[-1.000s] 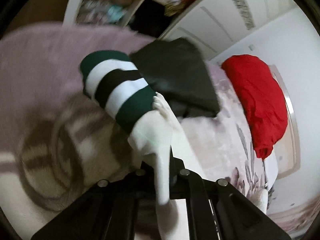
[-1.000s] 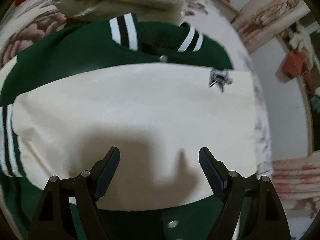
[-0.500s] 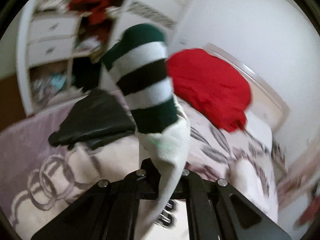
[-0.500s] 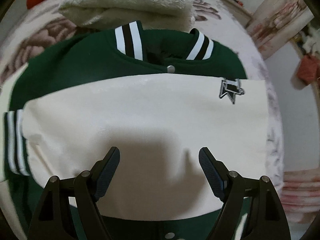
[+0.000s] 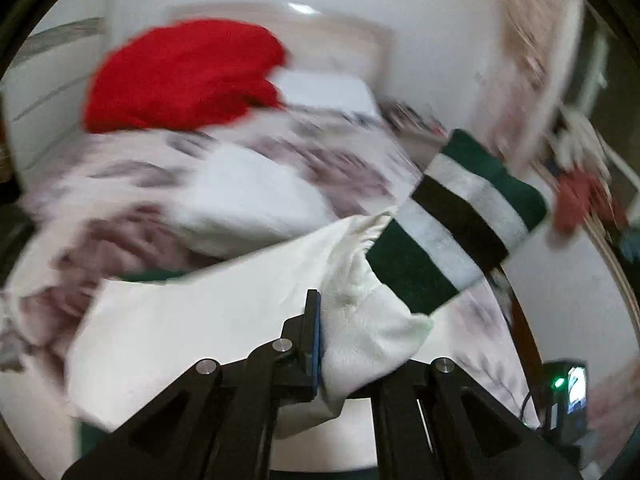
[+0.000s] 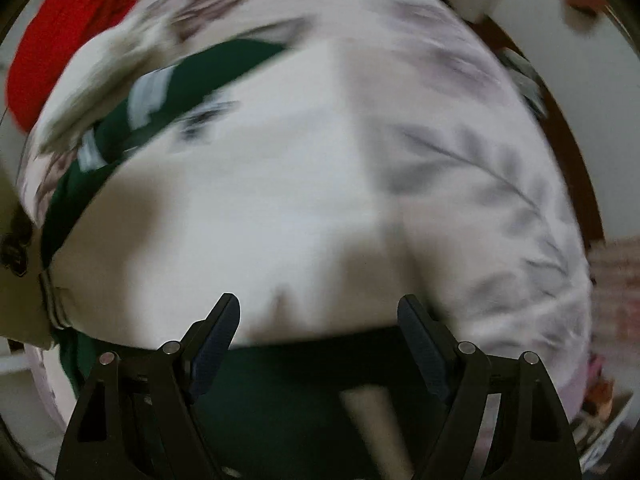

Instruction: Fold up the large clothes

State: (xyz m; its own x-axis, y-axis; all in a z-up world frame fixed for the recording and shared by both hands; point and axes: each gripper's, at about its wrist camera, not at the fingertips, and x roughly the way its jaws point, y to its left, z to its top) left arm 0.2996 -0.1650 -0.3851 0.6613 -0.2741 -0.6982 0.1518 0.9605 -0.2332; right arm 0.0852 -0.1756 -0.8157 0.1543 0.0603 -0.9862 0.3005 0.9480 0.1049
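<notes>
The green and cream varsity jacket lies on the bed. In the left wrist view my left gripper is shut on its cream sleeve. The sleeve's green, white and black striped cuff sticks out up and to the right, off the bed. The jacket's cream body lies below it. In the right wrist view my right gripper points down, open, with nothing between its fingers. It hangs over the cream front panel, just above the green hem. The striped green collar shows blurred at upper left.
A red garment lies heaped at the head of the bed, on the floral bedspread. The bed's wooden edge runs down the right side. A small device with a green light sits by the bed at lower right.
My left gripper has swung fast with the sleeve, and the cuff now points right; the black garment and shelves have left its view. My right gripper slid across the jacket toward the hem.
</notes>
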